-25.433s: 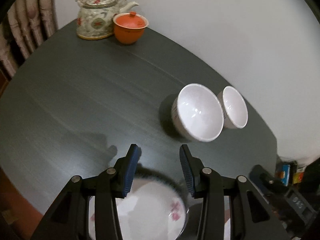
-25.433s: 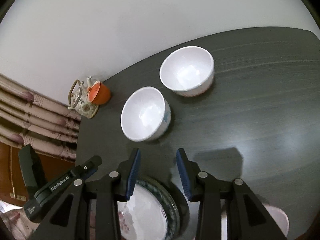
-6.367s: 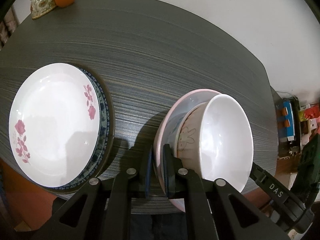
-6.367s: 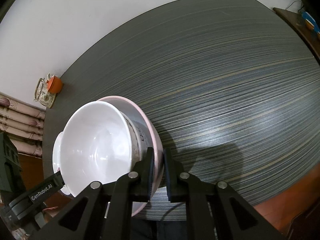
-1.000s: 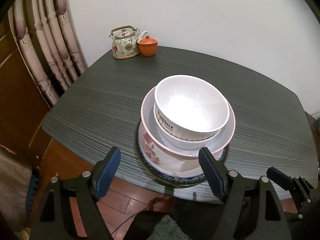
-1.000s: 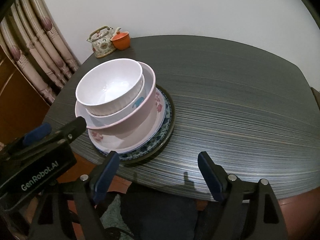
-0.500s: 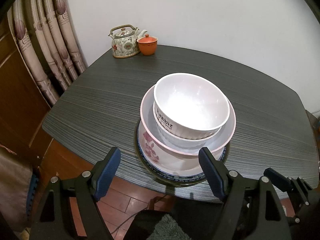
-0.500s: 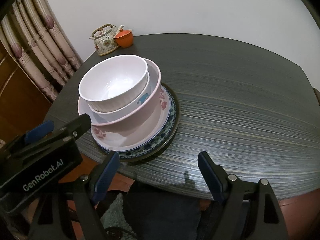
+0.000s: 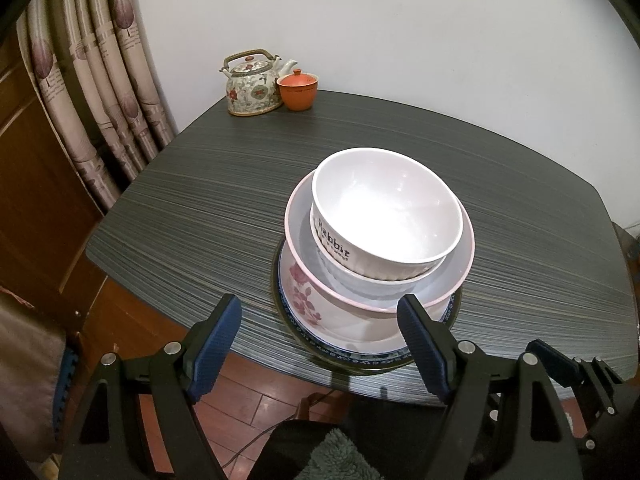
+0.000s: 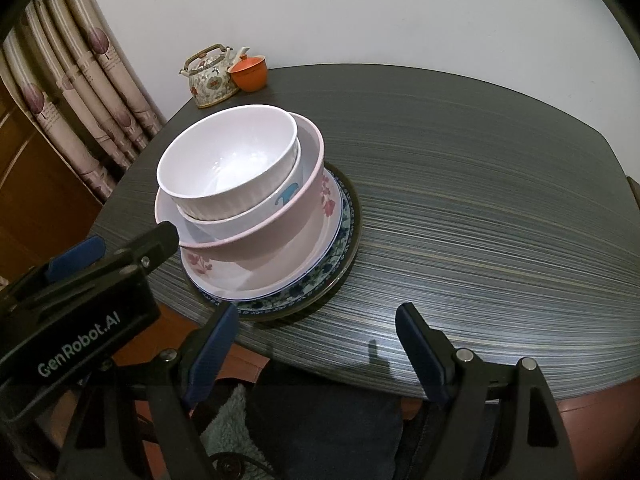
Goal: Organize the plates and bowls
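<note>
bowls (image 9: pixel 386 220) & pink dish (image 9: pixel 380 280) now sit stacked on the plates (image 10: pixel 340 240) near table (image 9: pixel 200 208) front edge, both tongs, left (image 9: pixel 320 344) & right (image 10: pixel 316 344), pulled back, apart, empty; task looks done.
</note>
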A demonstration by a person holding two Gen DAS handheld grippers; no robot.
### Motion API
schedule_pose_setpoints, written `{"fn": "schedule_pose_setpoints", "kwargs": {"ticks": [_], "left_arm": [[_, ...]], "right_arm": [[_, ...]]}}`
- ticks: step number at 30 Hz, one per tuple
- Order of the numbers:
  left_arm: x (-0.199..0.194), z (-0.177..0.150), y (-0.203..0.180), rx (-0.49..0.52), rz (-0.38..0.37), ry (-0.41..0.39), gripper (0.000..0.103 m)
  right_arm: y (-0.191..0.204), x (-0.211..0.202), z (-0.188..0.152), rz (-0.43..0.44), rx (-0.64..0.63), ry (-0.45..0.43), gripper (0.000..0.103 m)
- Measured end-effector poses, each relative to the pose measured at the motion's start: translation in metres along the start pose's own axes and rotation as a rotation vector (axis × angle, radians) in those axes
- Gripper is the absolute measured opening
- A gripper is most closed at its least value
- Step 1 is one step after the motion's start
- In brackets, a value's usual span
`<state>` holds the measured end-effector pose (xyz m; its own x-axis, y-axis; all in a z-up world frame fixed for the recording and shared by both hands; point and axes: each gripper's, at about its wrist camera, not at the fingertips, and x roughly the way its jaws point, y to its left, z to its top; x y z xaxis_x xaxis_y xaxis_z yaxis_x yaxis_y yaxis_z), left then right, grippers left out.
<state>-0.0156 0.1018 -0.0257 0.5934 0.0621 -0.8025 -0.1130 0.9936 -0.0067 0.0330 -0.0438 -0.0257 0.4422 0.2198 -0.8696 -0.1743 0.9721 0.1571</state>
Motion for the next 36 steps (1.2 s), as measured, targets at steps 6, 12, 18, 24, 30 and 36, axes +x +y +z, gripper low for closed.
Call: {"fn": "schedule_pose_setpoints", "kwargs": {"ticks": [6,12,18,24,30,36], "left_arm": [[-0.0007,0.0,0.0006,-0.001,0.0,-0.002,0.077],[-0.0002,0.0003,0.0009,0.002,0.001,-0.002,0.077],[0.0004,0.0016,0.0016,0.003,0.0,-0.003,0.077],[0.0012,0.002,0.0029,0.0,0.002,-0.002,0.077],[0.0011,0.0025,0.0048,-0.005,0.004,0.001,0.077],[0.0017,0.0019,0.0064,-0.007,-0.004,0.005,0.077]], "right_arm": [[0.0015,0.0003,-0.0001,0.001,-0.002,0.004,0.083],[0.0034,-0.0005,-0.0014,0.003,-0.005,0.008,0.083],[0.0037,-0.0007,-0.0018,0.006,-0.001,0.015,0.083],[0.0041,-0.0003,-0.0021,0.007,0.001,0.019,0.083],[0.005,0.0004,-0.0039,0.012,0.006,0.023,0.083],[0.0044,-0.0005,-0.0046,0.013,0.011,0.021,0.083]]}}
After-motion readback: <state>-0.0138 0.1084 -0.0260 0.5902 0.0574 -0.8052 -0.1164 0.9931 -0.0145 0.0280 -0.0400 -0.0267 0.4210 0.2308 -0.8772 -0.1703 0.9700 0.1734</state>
